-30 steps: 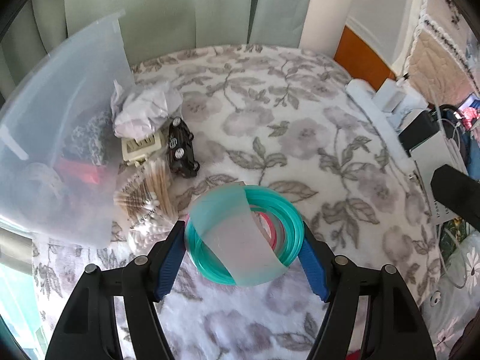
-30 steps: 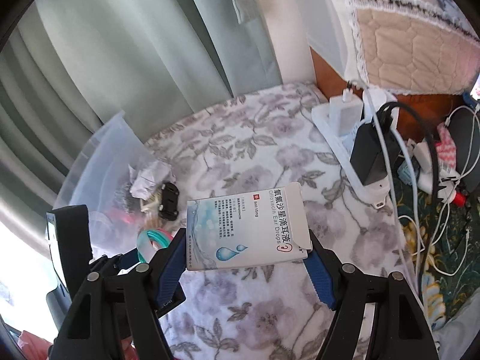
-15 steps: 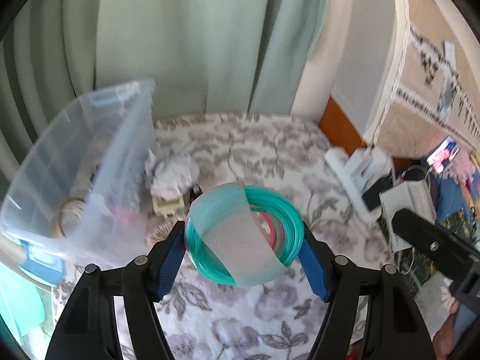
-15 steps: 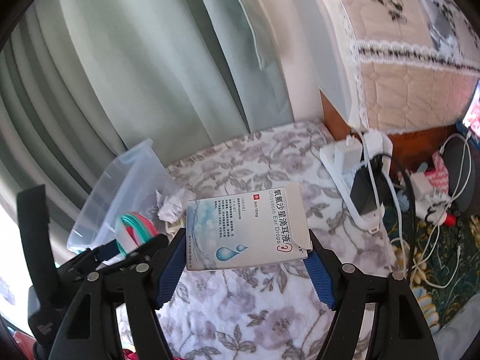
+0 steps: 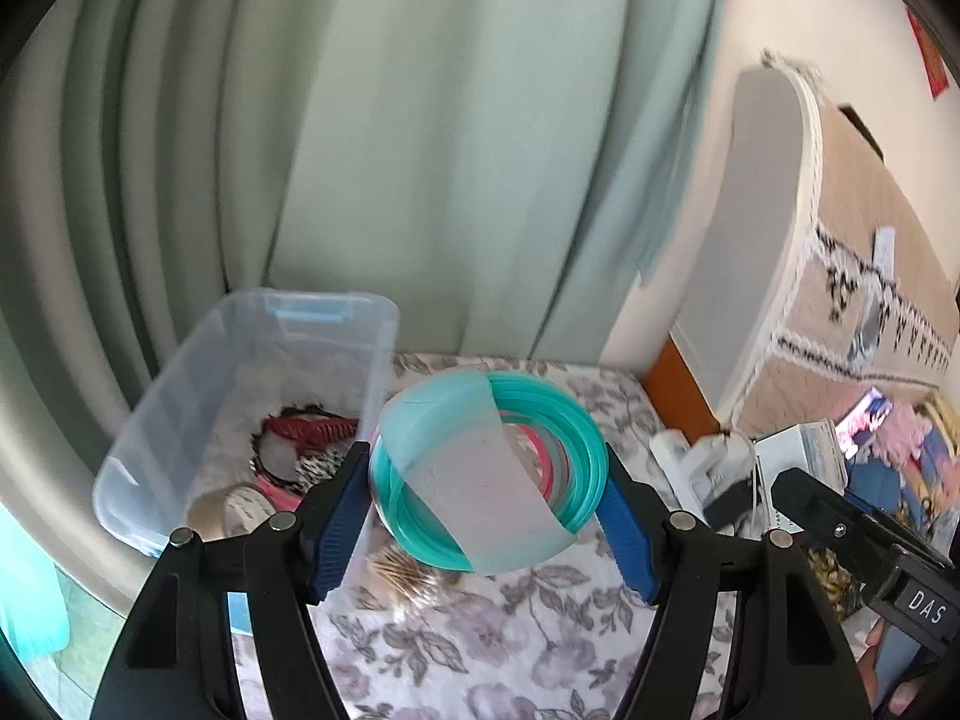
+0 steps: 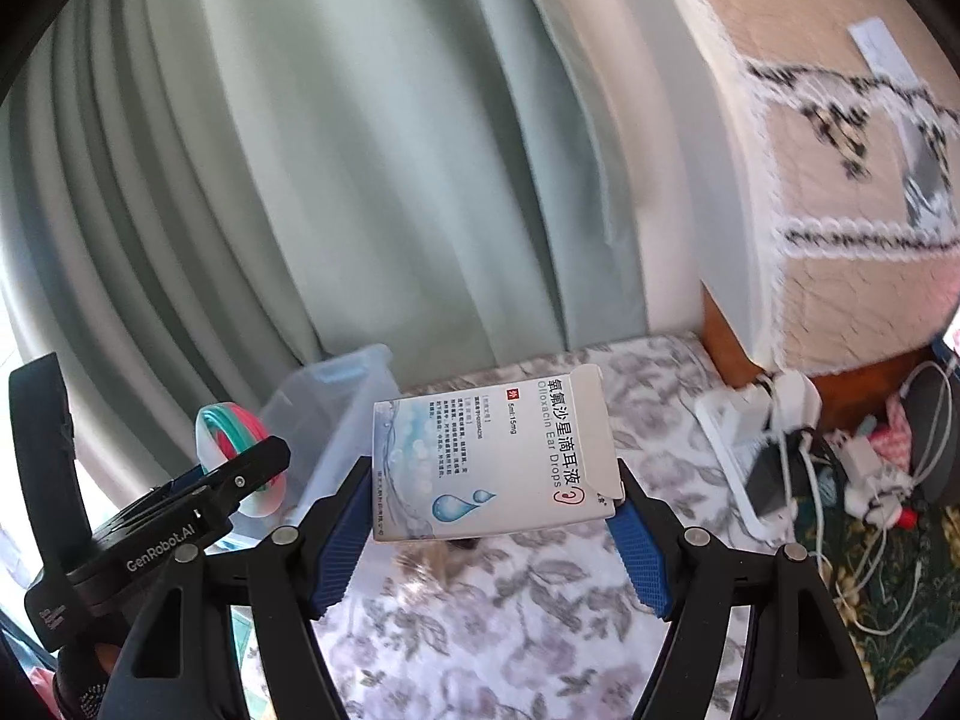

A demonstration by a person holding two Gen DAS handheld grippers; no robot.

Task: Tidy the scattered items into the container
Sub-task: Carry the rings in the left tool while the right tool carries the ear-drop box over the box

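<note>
My left gripper is shut on a coil of teal and pink tubing banded with a frosted label, held above the floral cloth. Left of it stands the clear plastic bin, holding a red hair clip and a tape roll. My right gripper is shut on a white ear drops box, lifted over the cloth. In the right wrist view the coil and left gripper hang at the left, in front of the bin. A bundle of cotton swabs lies below the coil.
Green curtains hang behind the bin. A power strip with chargers and cables sits at the right edge of the floral cloth. A quilted headboard cover rises at the right. The right gripper's body shows at the right.
Both grippers rose and tilted up with their loads. The bin's open top, with the clip and tape inside, has come into sight; the toy car and crumpled paper dropped out of view.
</note>
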